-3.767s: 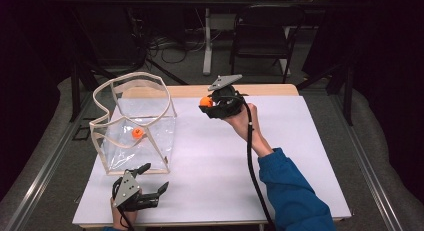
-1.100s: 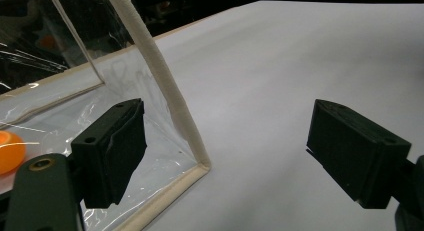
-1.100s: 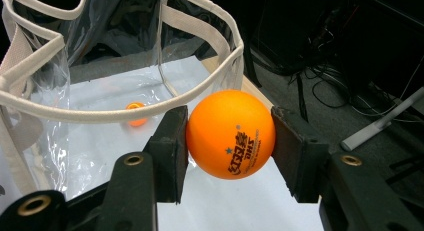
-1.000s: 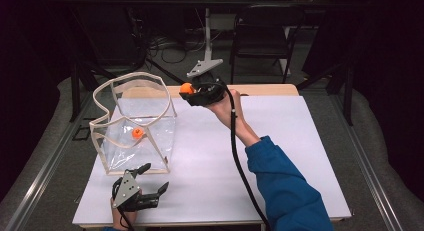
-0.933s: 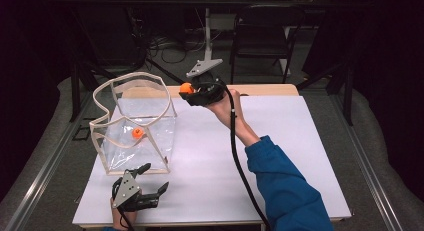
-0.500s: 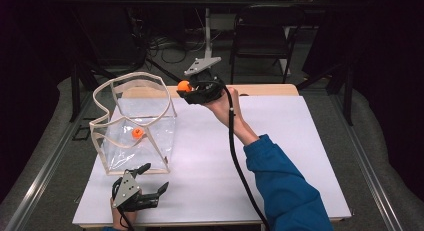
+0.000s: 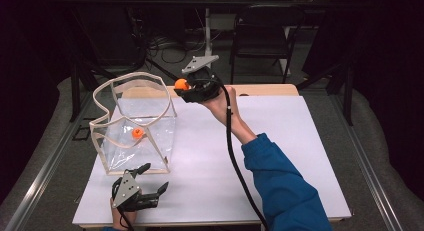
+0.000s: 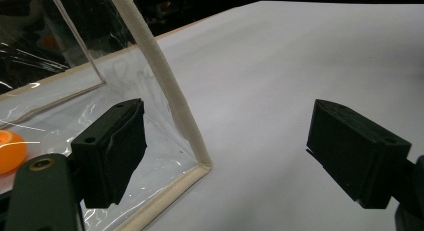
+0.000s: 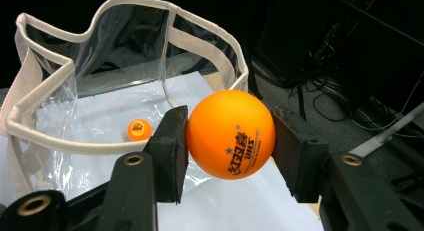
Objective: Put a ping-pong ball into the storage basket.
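Observation:
An orange ping-pong ball [image 9: 231, 134] [image 7: 181, 84] sits pinched between the jaws of my right gripper [image 9: 229, 148] [image 7: 186, 90], raised just past the right rim of a clear plastic bag [image 7: 134, 122] [image 9: 100, 91] with cream edging. A second orange ball [image 7: 137, 133] [image 9: 139, 129] [image 8: 11, 151] lies on the bag's floor. My left gripper [image 7: 150, 177] [image 8: 227, 148] rests low at the table's front left, open, with the bag's near corner edge [image 8: 172, 103] between its jaws and nothing gripped.
The white table top [image 7: 280, 141] stretches to the right of the bag. Beyond the far edge stand a chair [image 7: 260, 41], cables and dark stands. A black cable [image 7: 235, 156] trails from the right gripper along the blue sleeve [image 7: 280, 191].
Since the earliest frame the right gripper has carried the ball up and left toward the bag's rim. Over the last second it only drifted slightly left. The left gripper has stayed put.

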Tool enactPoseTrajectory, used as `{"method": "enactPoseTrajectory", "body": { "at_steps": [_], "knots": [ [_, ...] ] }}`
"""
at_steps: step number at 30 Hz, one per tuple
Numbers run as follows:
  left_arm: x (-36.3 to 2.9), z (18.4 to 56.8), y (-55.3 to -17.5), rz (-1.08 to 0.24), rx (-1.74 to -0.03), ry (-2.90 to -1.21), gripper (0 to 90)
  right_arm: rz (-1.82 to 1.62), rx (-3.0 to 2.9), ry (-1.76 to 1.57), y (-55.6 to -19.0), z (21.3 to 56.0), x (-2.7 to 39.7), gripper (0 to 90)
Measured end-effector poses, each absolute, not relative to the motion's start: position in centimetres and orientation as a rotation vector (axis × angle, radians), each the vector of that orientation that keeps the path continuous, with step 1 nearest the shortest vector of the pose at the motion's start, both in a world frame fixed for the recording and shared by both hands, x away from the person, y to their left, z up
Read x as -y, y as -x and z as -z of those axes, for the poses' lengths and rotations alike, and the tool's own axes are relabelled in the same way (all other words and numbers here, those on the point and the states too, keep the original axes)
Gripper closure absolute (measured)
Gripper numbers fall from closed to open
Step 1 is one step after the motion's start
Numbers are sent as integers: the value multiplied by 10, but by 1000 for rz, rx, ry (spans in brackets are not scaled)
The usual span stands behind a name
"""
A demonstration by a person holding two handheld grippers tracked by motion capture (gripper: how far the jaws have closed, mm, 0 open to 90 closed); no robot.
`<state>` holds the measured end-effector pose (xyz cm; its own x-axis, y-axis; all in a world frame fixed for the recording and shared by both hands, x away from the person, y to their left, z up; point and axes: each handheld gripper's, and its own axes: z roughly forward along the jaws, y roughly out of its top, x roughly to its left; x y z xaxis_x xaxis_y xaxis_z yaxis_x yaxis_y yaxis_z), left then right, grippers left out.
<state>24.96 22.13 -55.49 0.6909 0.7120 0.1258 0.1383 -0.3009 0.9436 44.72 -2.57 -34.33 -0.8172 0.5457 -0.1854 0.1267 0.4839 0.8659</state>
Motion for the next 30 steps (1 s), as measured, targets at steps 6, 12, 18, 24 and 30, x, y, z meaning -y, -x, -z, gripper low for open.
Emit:
{"method": "enactPoseTrajectory", "body": {
  "at_steps": [6, 12, 18, 24, 30],
  "knots": [
    [-221, 555, -250, -661, -673, -1816, 158, -1289, -2292, -546, -447, 341, 22, 510],
    [-222, 555, -250, -662, -672, -1815, 158, -1303, -2287, -542, -448, 339, 19, 510],
    [-222, 555, -250, -660, -675, -1813, 158, -1310, -2285, -538, -448, 338, 15, 510],
    [-222, 555, -250, -659, -677, -1810, 158, -1326, -2283, -535, -449, 336, 11, 511],
    [-222, 555, -250, -659, -677, -1811, 158, -1328, -2280, -527, -450, 335, 7, 510]
  ]
}}
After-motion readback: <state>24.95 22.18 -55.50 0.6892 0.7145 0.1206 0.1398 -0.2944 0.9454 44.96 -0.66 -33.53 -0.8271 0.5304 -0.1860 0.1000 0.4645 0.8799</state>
